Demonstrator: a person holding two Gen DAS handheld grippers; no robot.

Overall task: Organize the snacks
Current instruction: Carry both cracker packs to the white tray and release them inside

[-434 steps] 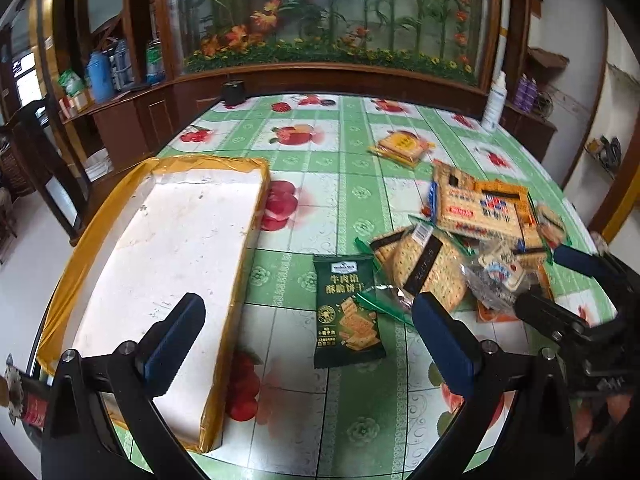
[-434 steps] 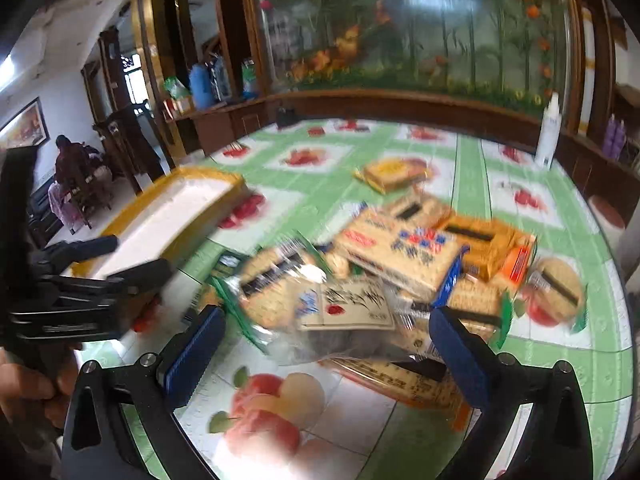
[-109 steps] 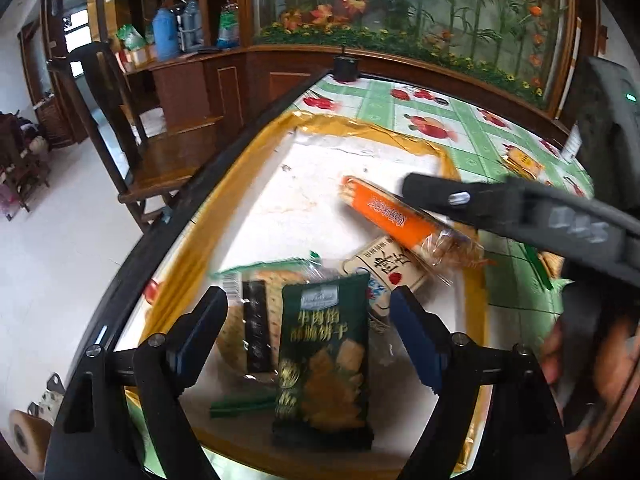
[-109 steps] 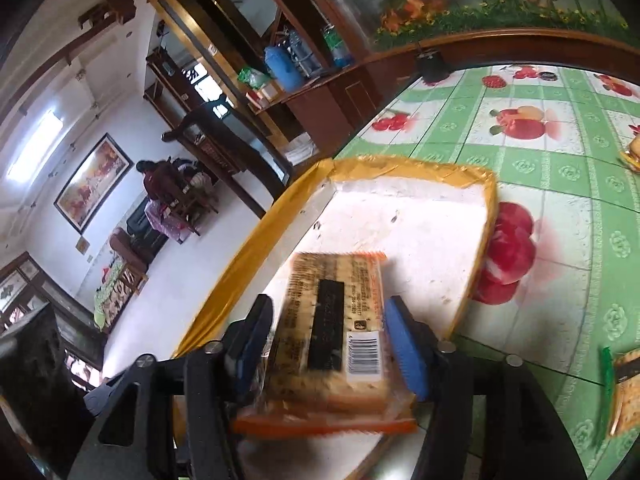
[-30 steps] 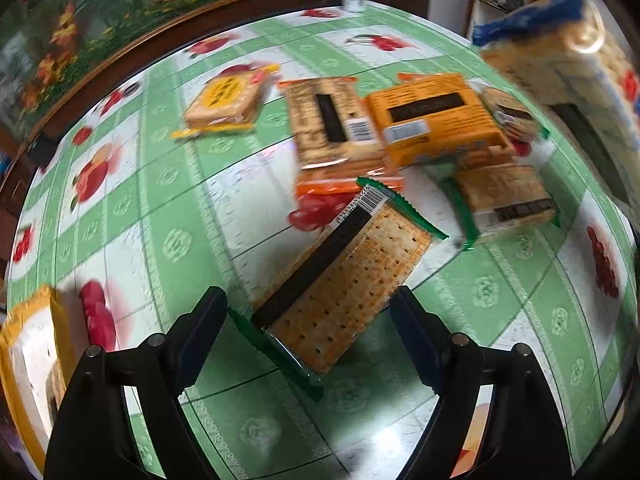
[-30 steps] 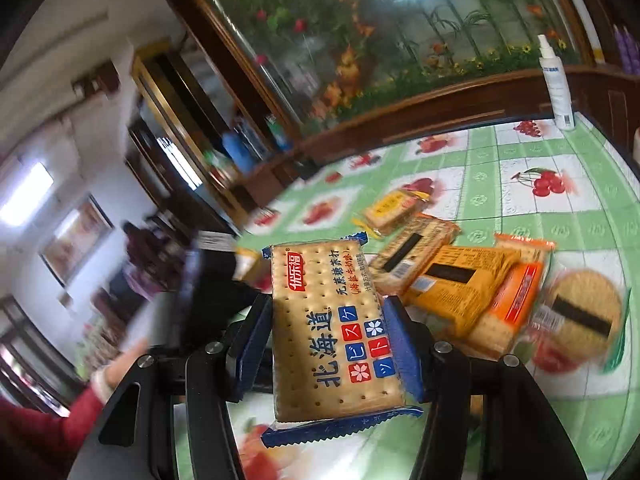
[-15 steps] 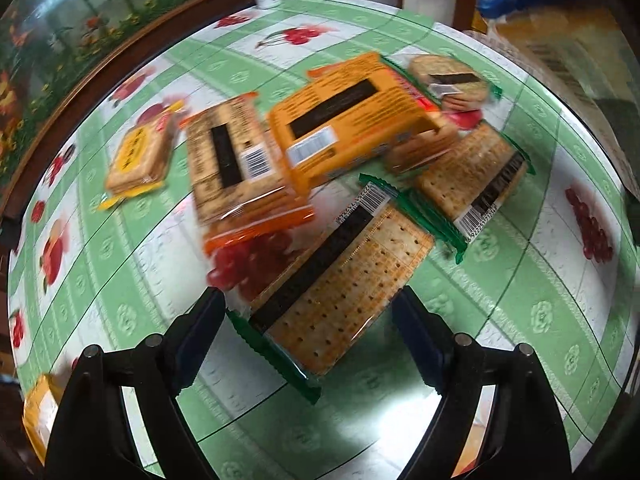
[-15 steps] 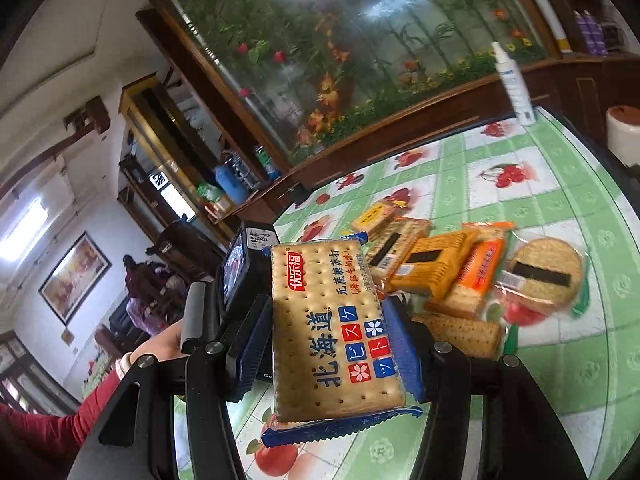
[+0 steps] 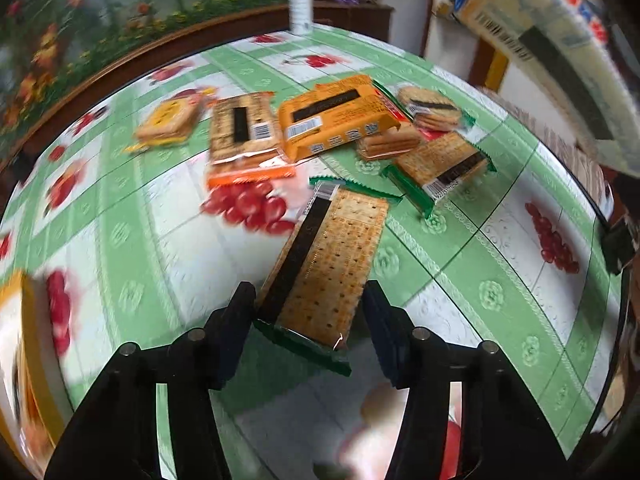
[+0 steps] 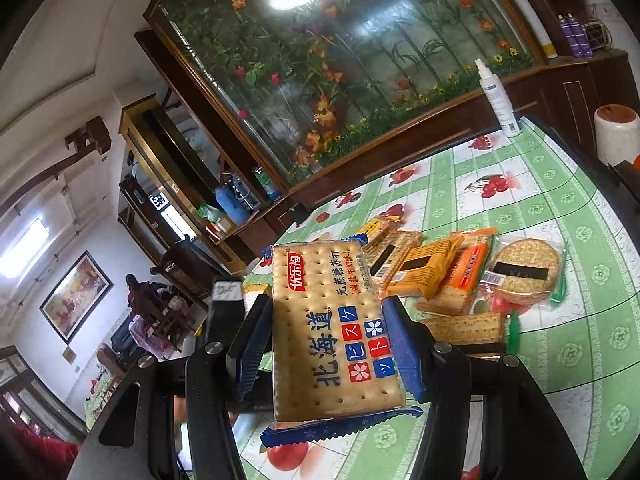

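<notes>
My left gripper (image 9: pixel 308 312) has its pads around the near end of a green-edged cracker pack (image 9: pixel 328 256) that lies on the table; the jaws have narrowed onto its sides. My right gripper (image 10: pixel 326 344) is shut on a blue-edged cracker pack (image 10: pixel 332 332) and holds it in the air above the table; this pack also shows at the top right of the left wrist view (image 9: pixel 560 40). Several more snack packs lie in a cluster on the table: an orange box (image 9: pixel 336 116), a round biscuit pack (image 9: pixel 432 106) and a second green pack (image 9: pixel 440 164).
The yellow-rimmed tray (image 9: pixel 16 344) is at the far left edge. A white spray bottle (image 9: pixel 300 0) stands at the table's far edge. The table (image 9: pixel 500 272) has a green fruit-print cloth. A wooden planter cabinet (image 10: pixel 360 80) runs behind it.
My left gripper has moved down onto the green-edged cracker pack and its jaws have narrowed around it. My right gripper has kept its blue-edged pack and lifted it higher.
</notes>
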